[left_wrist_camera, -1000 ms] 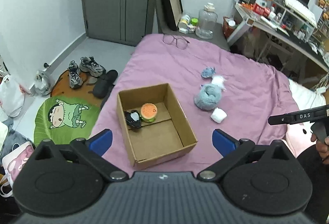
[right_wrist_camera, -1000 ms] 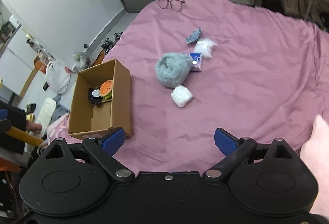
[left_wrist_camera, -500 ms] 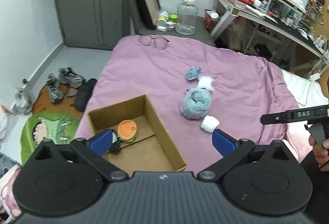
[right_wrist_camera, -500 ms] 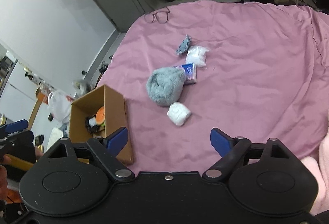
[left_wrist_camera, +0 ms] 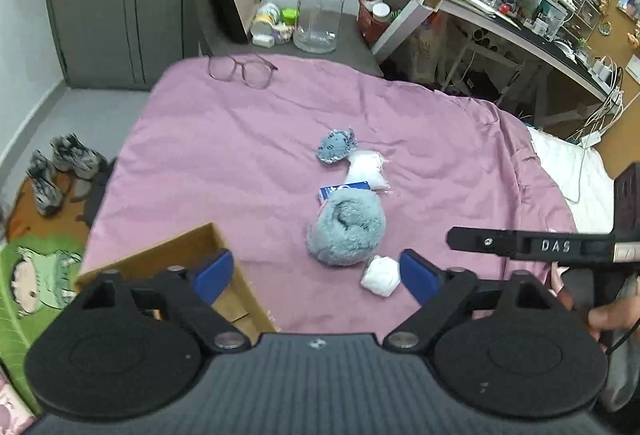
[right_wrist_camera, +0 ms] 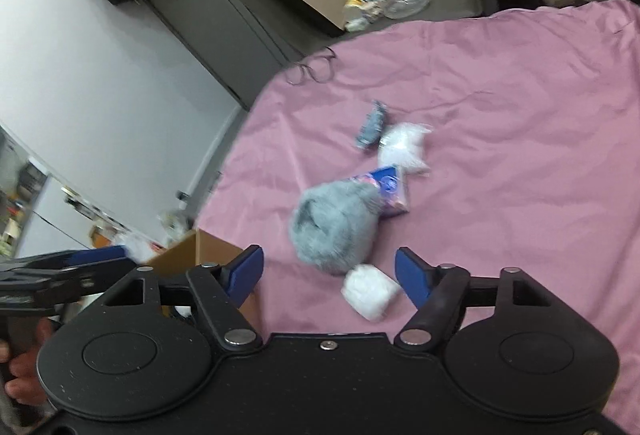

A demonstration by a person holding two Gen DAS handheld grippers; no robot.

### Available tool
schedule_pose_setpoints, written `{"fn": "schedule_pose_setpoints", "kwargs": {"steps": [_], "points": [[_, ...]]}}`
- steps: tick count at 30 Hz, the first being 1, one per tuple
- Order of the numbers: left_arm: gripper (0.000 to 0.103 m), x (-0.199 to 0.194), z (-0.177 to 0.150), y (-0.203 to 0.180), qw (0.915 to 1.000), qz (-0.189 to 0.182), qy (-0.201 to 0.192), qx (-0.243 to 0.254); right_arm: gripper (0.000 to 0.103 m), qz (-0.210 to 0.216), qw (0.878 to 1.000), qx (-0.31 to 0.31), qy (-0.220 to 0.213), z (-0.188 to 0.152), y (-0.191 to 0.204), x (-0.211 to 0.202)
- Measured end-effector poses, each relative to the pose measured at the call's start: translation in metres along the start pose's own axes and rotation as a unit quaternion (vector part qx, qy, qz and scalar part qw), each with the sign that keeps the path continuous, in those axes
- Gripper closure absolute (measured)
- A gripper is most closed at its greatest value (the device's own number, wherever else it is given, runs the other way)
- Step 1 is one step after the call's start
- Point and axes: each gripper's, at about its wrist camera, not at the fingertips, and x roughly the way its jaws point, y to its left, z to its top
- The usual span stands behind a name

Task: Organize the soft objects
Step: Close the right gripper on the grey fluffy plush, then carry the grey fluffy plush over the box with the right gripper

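The fluffy grey-blue plush ball [left_wrist_camera: 345, 226] lies near the middle of my pink bedspread [left_wrist_camera: 208, 155], and a small white crumpled wad [left_wrist_camera: 380, 276] sits just beside its near edge. Tucked against the ball's far side is a blue-and-white printed packet [right_wrist_camera: 390, 191], partly hidden under the fur. Beyond that rests a clear plastic bag of white stuffing [left_wrist_camera: 366, 170], and touching it at the far end is a small blue-grey knitted piece [left_wrist_camera: 335, 147].

My left gripper [left_wrist_camera: 316, 273] hangs above the bed with its blue-padded fingers spread wide and nothing between them; the ball and the white wad show in the gap. My right gripper [right_wrist_camera: 329, 271] is likewise spread and empty, with the same ball and wad framed between its pads.

The brown cardboard box [left_wrist_camera: 188, 255] stands at the near left edge of the bed, mostly hidden behind my left gripper, so I cannot tell what it holds. A pair of thin-framed eyeglasses [left_wrist_camera: 242, 69] lies at the far corner of the bedspread, well apart from the soft things.
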Motion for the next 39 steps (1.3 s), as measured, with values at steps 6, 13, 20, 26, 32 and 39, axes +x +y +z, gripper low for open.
{"fn": "schedule_pose_setpoints", "kwargs": {"steps": [6, 13, 20, 26, 32, 39], "points": [[0.038, 0.045, 0.016, 0.0, 0.9995, -0.026, 0.015, 0.001, 0.042, 0.008, 1.0, 0.019, 0.011, 0.001, -0.013, 0.026], [0.049, 0.087, 0.028, 0.004, 0.9983, -0.041, 0.041, -0.002, 0.048, 0.015, 0.998, 0.047, 0.035, 0.005, -0.029, 0.055], [0.059, 0.132, 0.031, 0.004, 0.9954, -0.052, 0.08, 0.0, 0.058, 0.029, 0.994, 0.088, 0.054, 0.005, -0.041, 0.077], [0.064, 0.161, 0.033, 0.009, 0.9928, -0.048, 0.109, -0.005, 0.065, 0.024, 0.993, 0.092, 0.071, 0.001, -0.045, 0.094], [0.064, 0.176, 0.035, 0.011, 0.9912, -0.051, 0.121, -0.02, 0.075, 0.031, 0.993, 0.096, 0.069, 0.001, -0.046, 0.103], [0.08, 0.178, 0.033, 0.008, 0.991, -0.055, 0.119, -0.027, 0.084, 0.032, 0.994, 0.09, 0.057, 0.002, -0.037, 0.097]]}}
